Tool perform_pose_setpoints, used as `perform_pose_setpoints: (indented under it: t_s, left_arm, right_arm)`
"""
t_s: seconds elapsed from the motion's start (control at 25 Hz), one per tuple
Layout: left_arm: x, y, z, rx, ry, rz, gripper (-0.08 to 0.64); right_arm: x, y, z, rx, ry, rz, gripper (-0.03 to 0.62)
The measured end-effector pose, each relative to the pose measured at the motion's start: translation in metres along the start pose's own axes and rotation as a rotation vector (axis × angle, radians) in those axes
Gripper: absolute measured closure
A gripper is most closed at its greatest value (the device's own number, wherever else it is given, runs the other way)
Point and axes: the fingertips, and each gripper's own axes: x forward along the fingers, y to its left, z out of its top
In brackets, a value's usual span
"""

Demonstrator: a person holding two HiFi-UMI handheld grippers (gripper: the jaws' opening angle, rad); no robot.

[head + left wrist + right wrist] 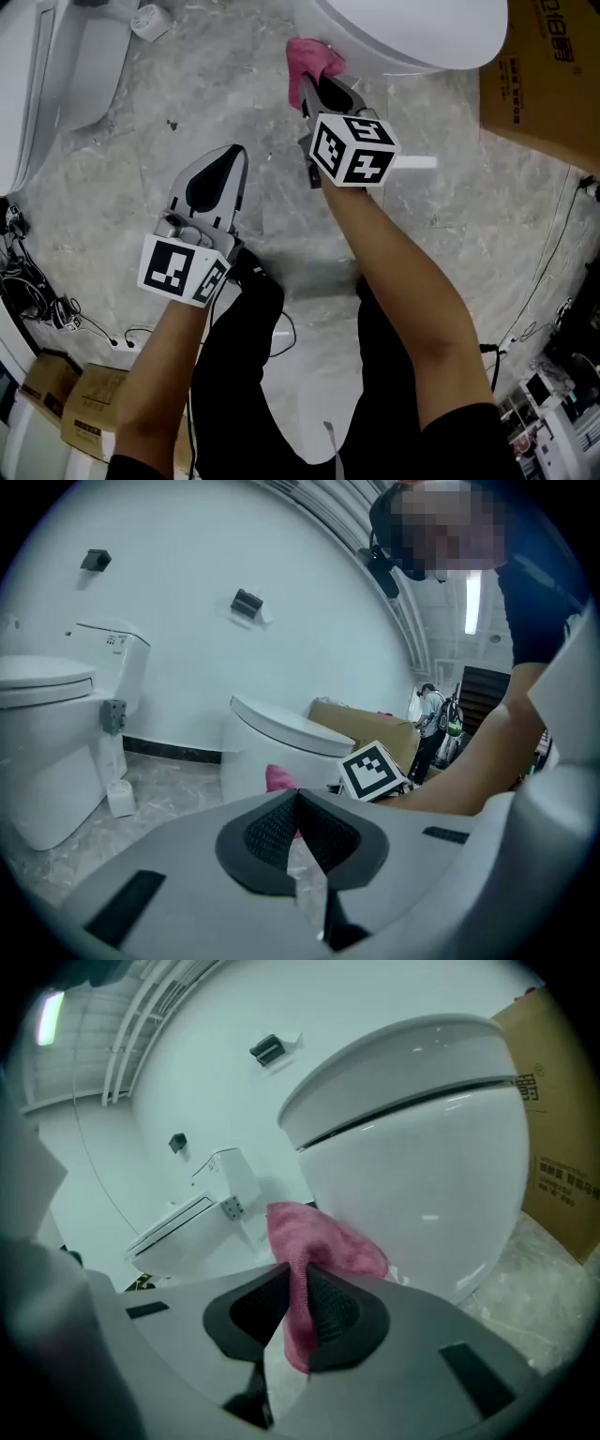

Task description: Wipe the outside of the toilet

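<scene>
- Toilet (412, 33), white glazed ceramic, rounded bowl with the lid down: it stands on the floor in front of you. The head view cuts it off at the top edge; the right gripper view (422, 1147) shows its side whole.
- Pink fluffy cloth (314, 58): it is bunched at the bowl's lower left side and lies against it. One fold runs down between the pads (319, 1241); its lower end is hidden there.
- Your right gripper (319, 86): jaws clamped on the pink cloth and reaching to the toilet, with the marker cube facing up.
- Your left gripper (228, 161): jaws together with nothing between them (298, 803). It hangs over the floor, well apart from the toilet.
- Grey marbled stone floor (187, 112): small dark specks on it, too small to identify.
- Brown cardboard box (544, 75), just right of the toilet: cut off by the frame, print unreadable.
- Second white toilet (47, 733), at your left by the wall: only part of it shows.
- Black cables (28, 281), tangled at the left edge.
</scene>
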Motion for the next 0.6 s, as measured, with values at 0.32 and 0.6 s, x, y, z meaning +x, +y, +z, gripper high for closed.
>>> perform_pose_setpoints:
  t_s: [0.32, 0.6]
  left_arm:
    - [0.034, 0.035, -0.013, 0.153, -0.068, -0.045, 0.546]
    - [0.072, 0.048, -0.034, 0.257, -0.111, -0.085, 0.546]
  right_arm:
    - [0.045, 0.001, -0.011, 0.002, -0.070, 0.047, 0.523]
    - [0.068, -0.041, -0.005, 0.003, -0.120, 0.049, 0.526]
